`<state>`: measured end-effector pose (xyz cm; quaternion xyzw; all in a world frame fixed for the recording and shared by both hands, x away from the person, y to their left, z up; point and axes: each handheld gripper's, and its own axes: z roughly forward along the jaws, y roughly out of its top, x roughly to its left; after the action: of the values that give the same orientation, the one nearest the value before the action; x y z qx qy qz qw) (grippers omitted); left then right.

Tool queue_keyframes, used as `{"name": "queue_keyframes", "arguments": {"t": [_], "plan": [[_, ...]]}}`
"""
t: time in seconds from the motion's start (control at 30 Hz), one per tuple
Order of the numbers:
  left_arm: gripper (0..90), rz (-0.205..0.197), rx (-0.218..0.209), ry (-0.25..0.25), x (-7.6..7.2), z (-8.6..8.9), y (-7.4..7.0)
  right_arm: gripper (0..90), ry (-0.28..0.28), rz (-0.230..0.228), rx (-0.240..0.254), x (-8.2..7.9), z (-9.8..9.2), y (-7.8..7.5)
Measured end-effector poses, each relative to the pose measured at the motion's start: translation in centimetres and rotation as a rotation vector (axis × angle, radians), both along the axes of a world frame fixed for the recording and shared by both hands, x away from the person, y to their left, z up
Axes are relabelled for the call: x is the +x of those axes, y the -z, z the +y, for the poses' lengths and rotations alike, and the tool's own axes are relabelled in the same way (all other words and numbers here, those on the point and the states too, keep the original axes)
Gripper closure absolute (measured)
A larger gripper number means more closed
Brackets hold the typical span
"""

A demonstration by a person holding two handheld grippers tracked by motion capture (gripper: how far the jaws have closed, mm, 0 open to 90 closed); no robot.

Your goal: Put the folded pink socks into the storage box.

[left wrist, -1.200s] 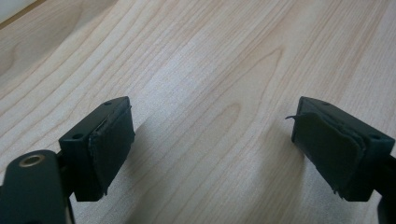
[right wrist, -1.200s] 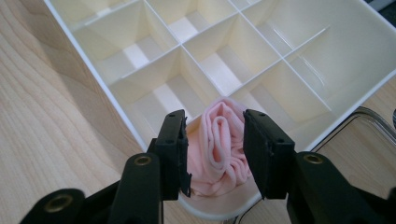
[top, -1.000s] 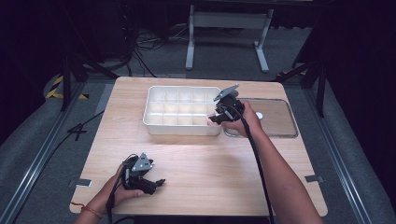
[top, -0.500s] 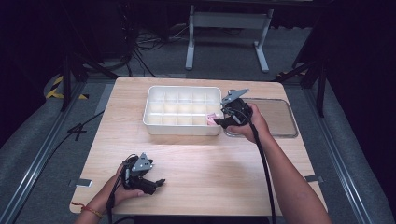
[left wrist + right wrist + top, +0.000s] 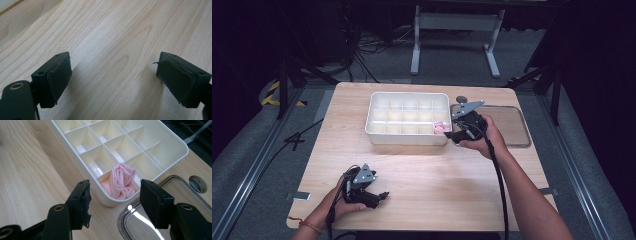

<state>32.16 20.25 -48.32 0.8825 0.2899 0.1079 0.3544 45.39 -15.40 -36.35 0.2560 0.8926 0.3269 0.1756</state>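
Since its jaws have just been opening and stand wide and empty, the right gripper [image 5: 113, 195] sits just short of the pink cloth [image 5: 121, 182], bunched in the white tray's [image 5: 75, 147] nearest corner cell; light, soft and floppy, it is probably best pinched at its raised top fold.

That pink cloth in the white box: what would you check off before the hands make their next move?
1. Pink cloth sits inside a corner compartment of the white divided box: ok.
2. Right gripper has let go; its jaws have just been opening and stand apart, short of the cloth, with nothing pressed between them: ok.
3. Cloth fully below the box rim: cannot tell; its folds rise about to the rim.
4. Left gripper open and empty over bare wooden table: ok.
5. Clear tray beside the box is free of items: ok.
6. Other compartments free for more items: ok, those visible look empty.
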Motion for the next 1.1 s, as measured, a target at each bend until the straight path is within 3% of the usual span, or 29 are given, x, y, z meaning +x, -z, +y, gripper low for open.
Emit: {"name": "queue_keyframes", "arguments": {"t": [0.53,0.8,0.93,1.1], "plan": [[13.0,-0.002,0.001,-0.001,0.0,0.0,0.0,39.9,-0.028,-0.019,-0.012,-1.7,-0.5,0.2],[13.0,-0.002,0.001,-0.001,0.0,0.0,0.0,38.6,-0.026,-0.023,-0.019,-2.6,-1.6,1.0],[13.0,-0.002,0.001,-0.001,0.0,0.0,0.0,37.9,-0.022,-0.018,0.003,-3.2,-2.3,1.2],[13.0,-0.003,0.001,-0.001,0.0,0.0,0.0,37.5,-0.025,-0.021,-0.013,-4.1,-3.2,1.9]]}}
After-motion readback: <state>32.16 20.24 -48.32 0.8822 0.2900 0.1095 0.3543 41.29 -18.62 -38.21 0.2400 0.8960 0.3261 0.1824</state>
